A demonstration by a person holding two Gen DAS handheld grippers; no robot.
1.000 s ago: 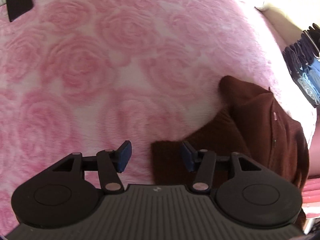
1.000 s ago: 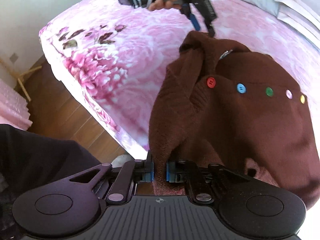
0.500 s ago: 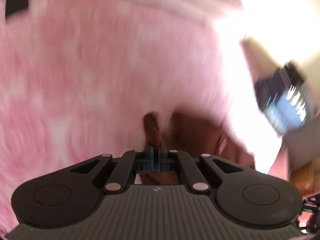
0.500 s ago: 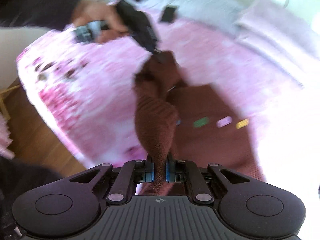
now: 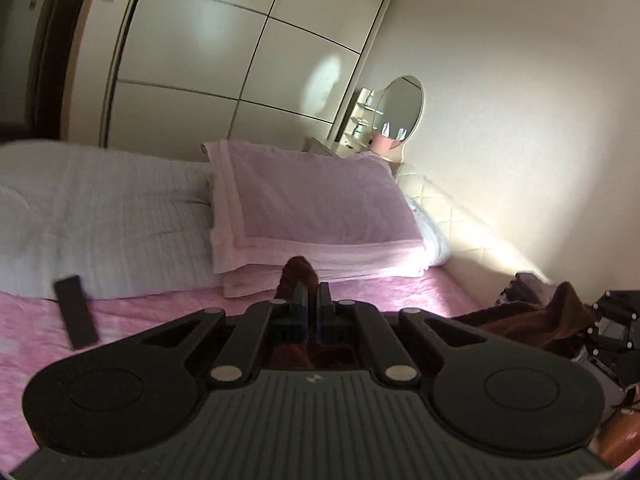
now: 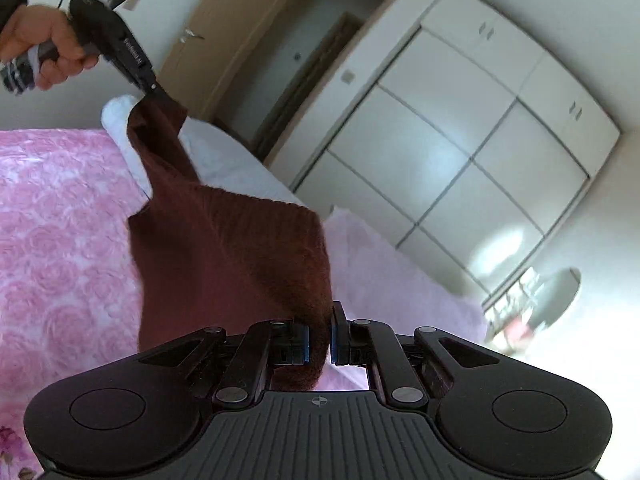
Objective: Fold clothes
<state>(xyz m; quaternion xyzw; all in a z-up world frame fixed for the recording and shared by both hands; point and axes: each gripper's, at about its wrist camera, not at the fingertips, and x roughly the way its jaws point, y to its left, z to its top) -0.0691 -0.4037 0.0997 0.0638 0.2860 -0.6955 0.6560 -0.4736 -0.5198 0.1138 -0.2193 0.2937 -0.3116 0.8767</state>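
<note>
A dark brown knitted cardigan hangs in the air above the pink rose-patterned bed, stretched between both grippers. My right gripper is shut on one edge of it. My left gripper is shut on another edge, with a tuft of brown knit sticking up between its fingers. In the right wrist view the left gripper shows at upper left, held by a hand, pinching the cardigan's top corner. More brown fabric and the right gripper's body show at the right edge of the left wrist view.
A pink pillow and a white quilt lie at the head of the bed. A black remote-like object lies on the bed. White wardrobe doors, a door and a dressing table with round mirror stand beyond.
My left gripper shut on the cardigan's far corner. Both grippers then lifted the cardigan off the bed, and the views swung up toward the wardrobe and pillows.
</note>
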